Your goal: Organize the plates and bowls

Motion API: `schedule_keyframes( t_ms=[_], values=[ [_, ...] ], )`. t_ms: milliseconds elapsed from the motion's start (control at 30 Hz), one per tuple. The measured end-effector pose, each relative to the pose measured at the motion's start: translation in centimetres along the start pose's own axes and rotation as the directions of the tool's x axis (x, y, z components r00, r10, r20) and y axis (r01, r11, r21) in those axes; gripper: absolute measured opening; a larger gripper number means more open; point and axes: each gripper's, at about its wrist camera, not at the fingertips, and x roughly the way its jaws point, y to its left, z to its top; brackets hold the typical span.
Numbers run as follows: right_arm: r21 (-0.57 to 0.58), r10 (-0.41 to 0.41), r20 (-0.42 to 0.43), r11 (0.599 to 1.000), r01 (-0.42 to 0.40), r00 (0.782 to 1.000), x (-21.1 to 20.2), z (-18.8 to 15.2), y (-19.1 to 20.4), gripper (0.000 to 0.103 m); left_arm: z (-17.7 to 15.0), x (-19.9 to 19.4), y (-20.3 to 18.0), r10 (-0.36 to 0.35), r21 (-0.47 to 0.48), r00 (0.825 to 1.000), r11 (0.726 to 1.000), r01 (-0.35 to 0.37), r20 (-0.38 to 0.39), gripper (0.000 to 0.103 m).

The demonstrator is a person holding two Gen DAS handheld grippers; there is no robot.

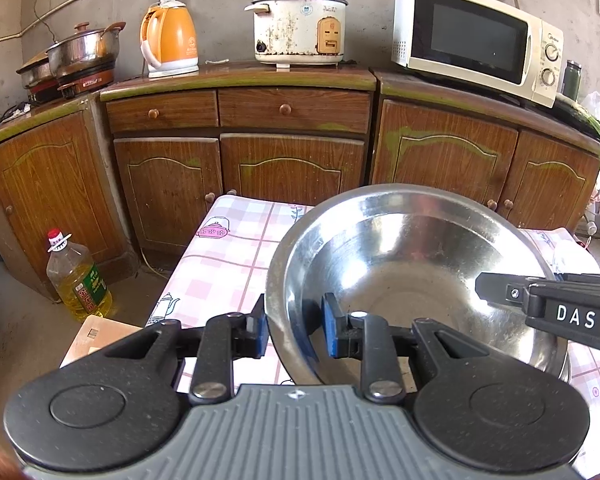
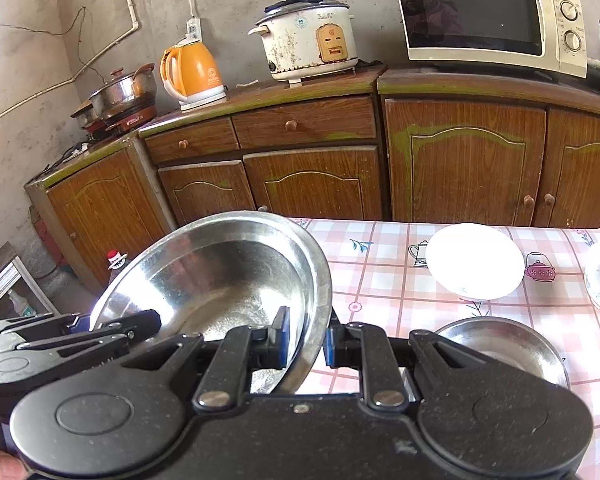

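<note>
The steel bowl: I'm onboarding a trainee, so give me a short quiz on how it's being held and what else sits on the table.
1. True or false: both grippers clamp the big steel bowl.
2. What lies nearest the right gripper on the table: A white bowl, B small steel bowl, C kettle?
3. Which appliance stands between kettle and microwave?

Key: 1 true. 2 B. 3 rice cooker.

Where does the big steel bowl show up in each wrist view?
Left wrist view: the big steel bowl fills centre-right, its left rim pinched in the left claw.
Right wrist view: lower-left of centre, its right rim pinched in the right claw.
Shared landmark: the orange kettle.
</note>
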Motion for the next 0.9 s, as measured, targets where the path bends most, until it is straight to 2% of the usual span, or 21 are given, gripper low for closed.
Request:
schedule_keyframes(
  t_ms=[400,900],
  values=[
    [-0.024,-0.003,0.002,1.0,0.003,1.0,0.2,-0.9,0.1,0.022,-0.5,-0.2,-0.1,0.016,0.004,1.0,1.0,-0.016,0.003,0.027],
    [-0.058,-0.008,0.012,0.998,0.009,1.0,-0.2,-2.4,0.2,0.022,-2.3,-0.5,-0.1,0.003,-0.019,1.0,1.0,-0.003,-0.005,0.028]
  ],
)
